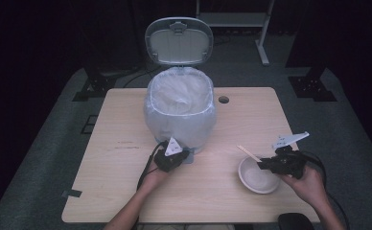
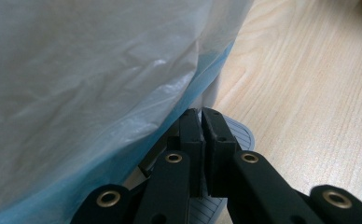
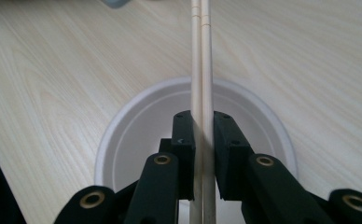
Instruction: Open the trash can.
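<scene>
Chopsticks (image 3: 201, 60) clamped in right gripper (image 3: 202, 126) over paper bowl (image 3: 137, 135); open tabletop (image 3: 309, 56) around bowl. Left gripper (image 2: 201, 123) closed empty.

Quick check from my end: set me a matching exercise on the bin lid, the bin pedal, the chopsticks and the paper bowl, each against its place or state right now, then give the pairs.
Things:
1. bin lid
2. bin pedal
3. chopsticks
4. paper bowl

Places or states:
A. clamped between the jaws of the right gripper
B. on the table, empty, below the right gripper
C. standing open above the lined bin
D. under the shut jaws of the left gripper

Pairs: 1-C, 2-D, 3-A, 4-B
</scene>
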The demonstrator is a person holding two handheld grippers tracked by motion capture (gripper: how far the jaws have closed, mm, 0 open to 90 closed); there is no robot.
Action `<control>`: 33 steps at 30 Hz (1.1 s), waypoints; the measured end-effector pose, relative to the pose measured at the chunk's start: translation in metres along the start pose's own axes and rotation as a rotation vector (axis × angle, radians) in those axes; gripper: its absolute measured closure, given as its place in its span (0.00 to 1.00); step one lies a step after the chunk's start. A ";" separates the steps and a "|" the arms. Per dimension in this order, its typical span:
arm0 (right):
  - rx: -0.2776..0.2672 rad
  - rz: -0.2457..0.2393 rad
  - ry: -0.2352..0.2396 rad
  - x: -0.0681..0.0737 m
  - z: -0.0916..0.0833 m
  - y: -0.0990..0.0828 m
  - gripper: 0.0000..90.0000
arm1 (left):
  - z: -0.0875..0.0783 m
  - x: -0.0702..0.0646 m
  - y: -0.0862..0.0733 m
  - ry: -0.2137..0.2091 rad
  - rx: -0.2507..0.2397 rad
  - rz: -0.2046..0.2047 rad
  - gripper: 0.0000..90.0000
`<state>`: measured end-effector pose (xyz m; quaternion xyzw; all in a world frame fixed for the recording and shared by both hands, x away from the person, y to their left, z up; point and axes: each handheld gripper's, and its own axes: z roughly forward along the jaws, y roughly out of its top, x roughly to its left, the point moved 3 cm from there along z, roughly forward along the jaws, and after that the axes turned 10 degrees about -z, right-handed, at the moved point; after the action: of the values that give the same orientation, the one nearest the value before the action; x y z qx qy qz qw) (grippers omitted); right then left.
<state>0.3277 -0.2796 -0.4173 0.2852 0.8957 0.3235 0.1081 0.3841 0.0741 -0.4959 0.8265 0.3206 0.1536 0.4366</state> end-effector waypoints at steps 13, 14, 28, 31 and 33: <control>-0.064 -0.027 0.016 0.000 -0.028 0.032 0.88 | 0.000 0.001 0.000 0.000 -0.001 -0.004 0.98; -0.065 -0.029 0.015 -0.001 -0.030 0.034 0.88 | 0.000 0.001 0.000 0.000 -0.001 -0.004 0.98; -0.115 -0.053 0.018 -0.004 -0.053 0.064 0.88 | 0.001 0.000 0.000 -0.007 -0.005 -0.020 0.98; -0.126 -0.055 0.021 -0.005 -0.057 0.070 0.88 | 0.001 0.000 0.000 -0.007 -0.004 -0.023 0.98; -0.127 -0.056 0.021 -0.006 -0.060 0.074 0.88 | 0.001 0.000 0.000 -0.007 -0.003 -0.024 0.98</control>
<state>0.3427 -0.2670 -0.3239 0.2491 0.8822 0.3794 0.1256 0.3845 0.0738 -0.4965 0.8223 0.3287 0.1463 0.4408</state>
